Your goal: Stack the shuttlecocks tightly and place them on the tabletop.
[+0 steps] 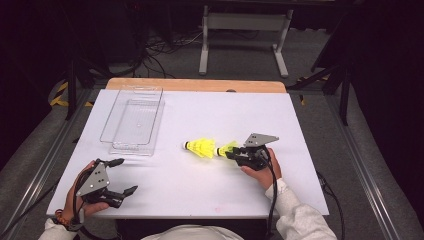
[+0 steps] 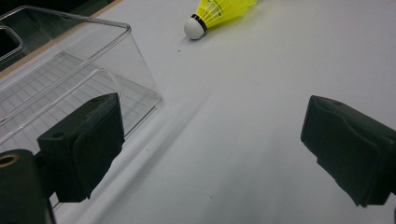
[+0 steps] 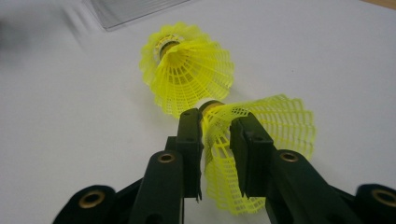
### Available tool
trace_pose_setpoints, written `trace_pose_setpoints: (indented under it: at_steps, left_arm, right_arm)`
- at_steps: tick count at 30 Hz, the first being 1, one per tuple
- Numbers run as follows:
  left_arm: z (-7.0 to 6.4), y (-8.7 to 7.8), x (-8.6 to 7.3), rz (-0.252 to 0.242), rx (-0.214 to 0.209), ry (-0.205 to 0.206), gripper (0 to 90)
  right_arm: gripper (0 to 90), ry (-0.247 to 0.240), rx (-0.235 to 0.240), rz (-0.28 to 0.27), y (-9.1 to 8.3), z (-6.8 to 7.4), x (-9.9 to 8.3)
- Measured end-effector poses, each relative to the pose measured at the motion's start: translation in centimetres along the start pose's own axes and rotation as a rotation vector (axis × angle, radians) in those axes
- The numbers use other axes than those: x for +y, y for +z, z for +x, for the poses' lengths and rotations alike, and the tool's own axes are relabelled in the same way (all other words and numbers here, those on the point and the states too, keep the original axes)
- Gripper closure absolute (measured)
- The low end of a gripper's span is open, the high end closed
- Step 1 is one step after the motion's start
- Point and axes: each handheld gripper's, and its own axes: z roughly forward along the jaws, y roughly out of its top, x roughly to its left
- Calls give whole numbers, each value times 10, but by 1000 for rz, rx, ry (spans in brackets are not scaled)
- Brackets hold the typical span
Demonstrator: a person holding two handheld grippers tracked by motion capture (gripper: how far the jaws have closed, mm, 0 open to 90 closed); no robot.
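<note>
A: Where are the two yellow shuttlecocks, taking the clear plastic box [image 1: 132, 125] as the mark?

B: Both lie on the white bench [image 1: 200, 185] off the box's right side, toward the person's edge. The first shuttlecock [image 1: 200, 147] is the one closer to the box; it lies on its side, its white cork tip pointing back at the box. The second shuttlecock [image 1: 226, 148] is just beyond it, farther from the box, its cork end up against the first one's skirt.

A: And the right gripper [image 1: 235, 152]?

B: Its jaws are pinching the mesh skirt of the second shuttlecock. In the right gripper view [image 3: 215, 126] the yellow mesh is squeezed between the two black jaws, near the cork end [image 3: 275, 126].

A: The left gripper [image 1: 122, 176]?

B: It is low on the person's side of the box, near the bench's front edge, with its jaws spread wide and nothing between them. In the left gripper view the box [image 2: 70, 79] is just beside one jaw, and the first shuttlecock [image 2: 215, 11] lies well past the box's corner.
</note>
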Motion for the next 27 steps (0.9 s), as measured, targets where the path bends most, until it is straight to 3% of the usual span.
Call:
trace_pose_setpoints:
  at_steps: [10, 15, 19, 27]
  left_arm:
    - [0, 0, 0, -1, 0, -1, 70]
    - [0, 0, 0, -1, 1, 0, 70]
    - [0, -1, 0, -3, 2, -1, 70]
    - [0, -2, 1, -4, 3, 6, 70]
  right_arm:
    - [674, -16, -16, 72, 0, -1, -10]
    - [747, -27, -20, 93, 0, -2, -11]
    - [884, -54, -28, 100, -1, 1, -11]
    - [900, -81, -38, 81, -2, 6, -8]
